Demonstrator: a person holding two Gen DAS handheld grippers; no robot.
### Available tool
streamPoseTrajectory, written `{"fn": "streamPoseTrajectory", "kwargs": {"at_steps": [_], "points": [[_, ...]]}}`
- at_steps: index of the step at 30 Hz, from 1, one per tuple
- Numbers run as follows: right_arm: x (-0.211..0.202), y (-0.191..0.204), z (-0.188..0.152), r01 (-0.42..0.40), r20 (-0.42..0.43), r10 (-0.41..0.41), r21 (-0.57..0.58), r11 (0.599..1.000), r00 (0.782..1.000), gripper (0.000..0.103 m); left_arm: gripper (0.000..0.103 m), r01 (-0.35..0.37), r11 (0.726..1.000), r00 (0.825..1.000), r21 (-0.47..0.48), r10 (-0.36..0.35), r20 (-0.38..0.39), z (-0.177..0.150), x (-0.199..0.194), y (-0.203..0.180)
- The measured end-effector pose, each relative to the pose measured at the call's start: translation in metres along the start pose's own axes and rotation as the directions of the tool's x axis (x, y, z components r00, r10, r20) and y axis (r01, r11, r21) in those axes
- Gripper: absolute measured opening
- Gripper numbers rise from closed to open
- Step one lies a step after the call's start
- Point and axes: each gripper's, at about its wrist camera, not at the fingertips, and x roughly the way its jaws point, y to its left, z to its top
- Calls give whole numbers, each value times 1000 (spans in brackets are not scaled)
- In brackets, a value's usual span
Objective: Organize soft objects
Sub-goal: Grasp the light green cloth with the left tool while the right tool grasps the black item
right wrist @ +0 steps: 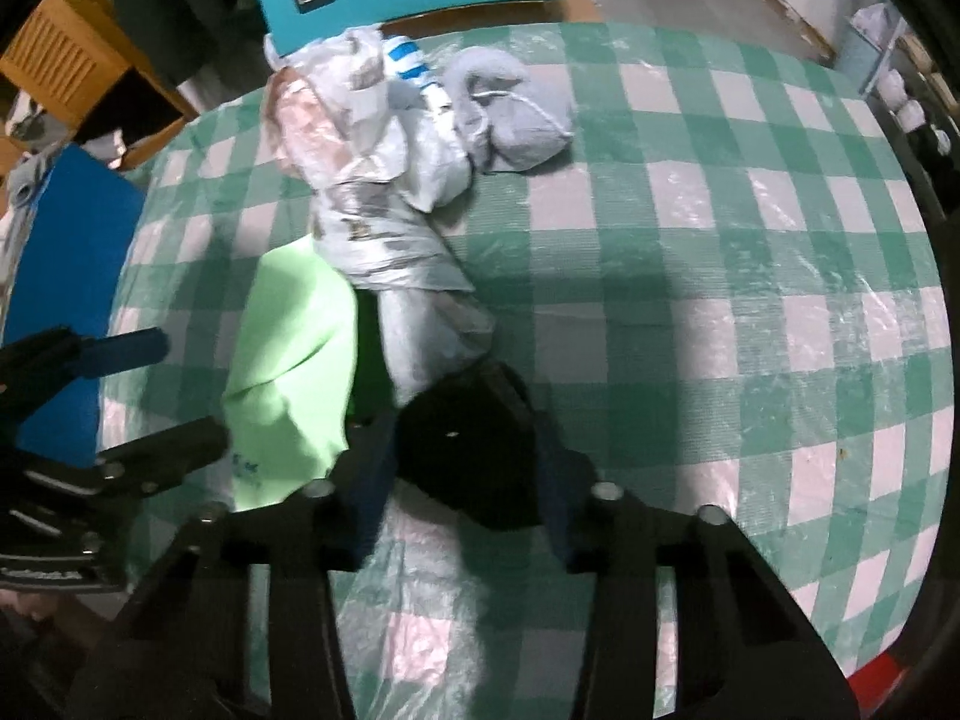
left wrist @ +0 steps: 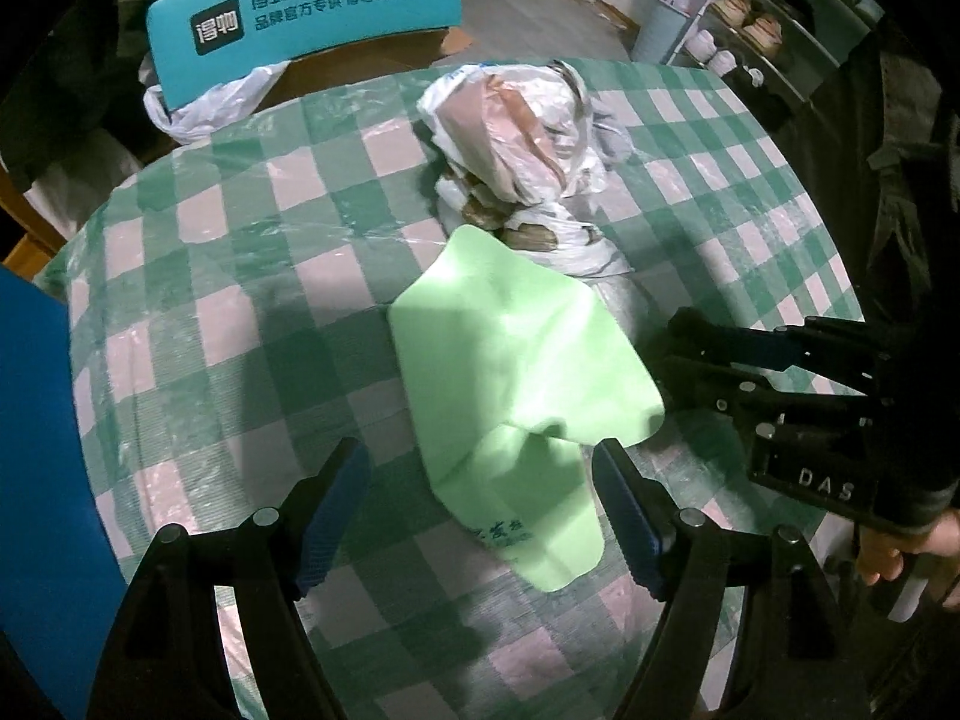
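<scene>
Green cloth low centre, dark bundle in the right claw

The left gripper (left wrist: 480, 516) gapes wide over the limp green cloth (left wrist: 516, 384) (pinch an edge); the right gripper (right wrist: 462, 480) has its jaws pressed on a soft black item (right wrist: 474, 450).

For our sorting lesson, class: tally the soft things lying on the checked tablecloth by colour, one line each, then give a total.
Light green cloth: 1
Black soft item, between the right gripper's fingers: 1
Grey drawstring pouch: 1
White and clear plastic bags, one bundled heap, separate bags not countable: 1 heap
Total: 4
</scene>
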Motion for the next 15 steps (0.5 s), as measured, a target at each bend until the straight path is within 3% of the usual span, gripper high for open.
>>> {"fn": "streamPoseTrajectory", "kwargs": {"at_steps": [7, 13, 15], "points": [[-10, -27, -4, 75, -22, -73, 69, 995, 997, 36, 79, 1, 1000, 1000, 19, -1, -10, 2, 9, -11], [-16, -53, -7, 45, -13, -43, 174, 984, 999, 39, 81, 5, 999, 1000, 45, -4, -24, 4, 17, -21], [-19, -54, -7, 55, -6, -55, 171, 984, 998, 46, 83, -5, 999, 1000, 52, 6, -26, 5, 20, -24]]}}
